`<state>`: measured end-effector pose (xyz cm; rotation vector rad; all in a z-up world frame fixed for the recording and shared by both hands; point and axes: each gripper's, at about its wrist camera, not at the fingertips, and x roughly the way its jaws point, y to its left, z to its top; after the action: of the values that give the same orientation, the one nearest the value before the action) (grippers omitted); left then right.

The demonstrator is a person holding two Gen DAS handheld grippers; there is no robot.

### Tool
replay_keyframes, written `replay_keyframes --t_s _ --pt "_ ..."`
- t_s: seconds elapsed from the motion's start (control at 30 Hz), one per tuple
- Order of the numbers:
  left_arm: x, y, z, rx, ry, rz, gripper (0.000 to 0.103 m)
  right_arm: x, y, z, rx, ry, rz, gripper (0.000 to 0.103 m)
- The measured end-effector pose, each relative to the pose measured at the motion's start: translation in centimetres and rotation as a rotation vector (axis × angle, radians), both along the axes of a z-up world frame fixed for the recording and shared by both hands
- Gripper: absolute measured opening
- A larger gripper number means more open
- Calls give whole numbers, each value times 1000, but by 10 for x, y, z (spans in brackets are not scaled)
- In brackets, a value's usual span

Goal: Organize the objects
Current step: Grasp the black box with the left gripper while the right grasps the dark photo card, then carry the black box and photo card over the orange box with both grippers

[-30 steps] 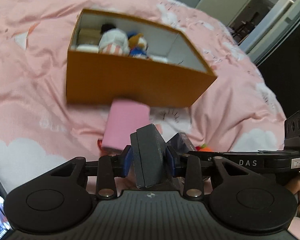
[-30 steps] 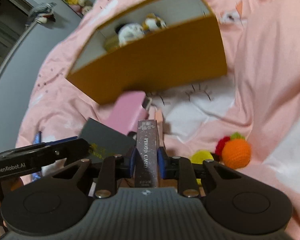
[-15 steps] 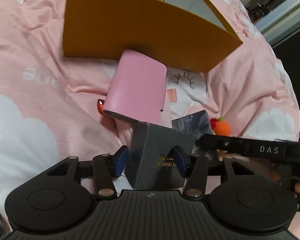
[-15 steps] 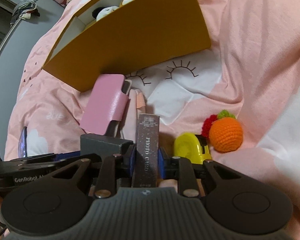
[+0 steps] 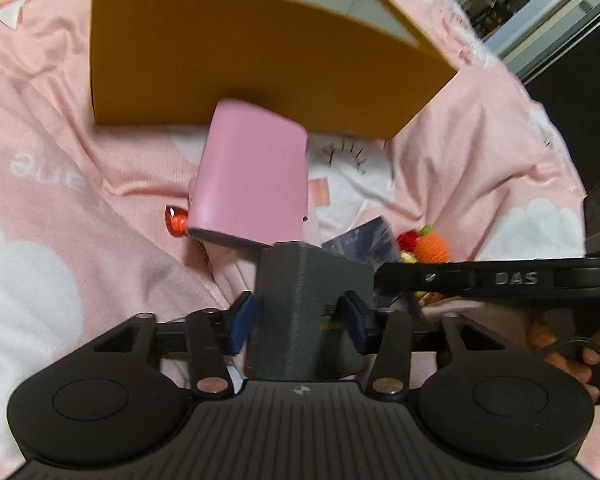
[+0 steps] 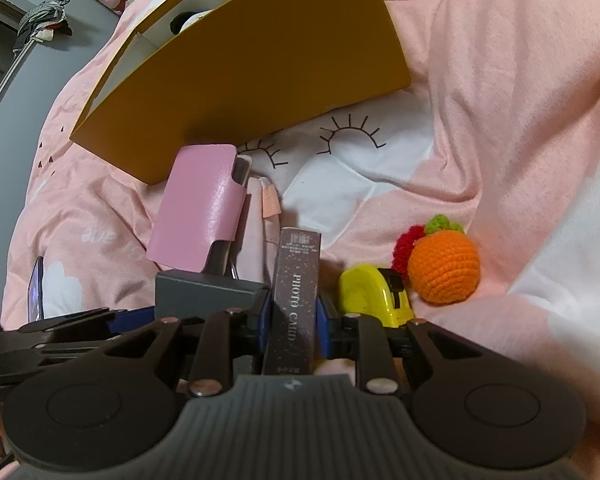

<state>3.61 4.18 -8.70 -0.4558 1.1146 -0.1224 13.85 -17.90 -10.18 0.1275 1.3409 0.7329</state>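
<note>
Left wrist view: orange cardboard box (image 5: 236, 56) on the pink bedcover (image 5: 60, 168), open-topped, white inside, holding plush toys of which only the tops show. Pink flip case (image 5: 252, 176) just in front of the box. Left gripper (image 5: 300, 316) with jaws just closing, blue pads against both sides of a dark grey box (image 5: 304, 288) bearing small gold lettering too blurred to read. "DAS" legible on the other gripper's arm at right.

Right wrist view: same orange box (image 6: 252, 64), a plush top at its rim. Right gripper (image 6: 294, 320) pinching a slim dark speckled box (image 6: 296, 296) marked "PHOTO CARD". Yellow tape measure (image 6: 374, 294) and crocheted orange (image 6: 444, 270) lying just right.
</note>
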Motion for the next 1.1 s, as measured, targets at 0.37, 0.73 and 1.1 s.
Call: replay_keyframes --t_s 0.37,0.73,1.1 --pt "-16 15 32 -102 -145 57 42 5 -14 26 94 -40 -40 24" --pt "-4 22 66 -158 -236 106 42 18 -16 70 165 -149 -35 24" --pt "31 60 112 -162 -331 184 42 50 8 125 231 -269 -21 24"
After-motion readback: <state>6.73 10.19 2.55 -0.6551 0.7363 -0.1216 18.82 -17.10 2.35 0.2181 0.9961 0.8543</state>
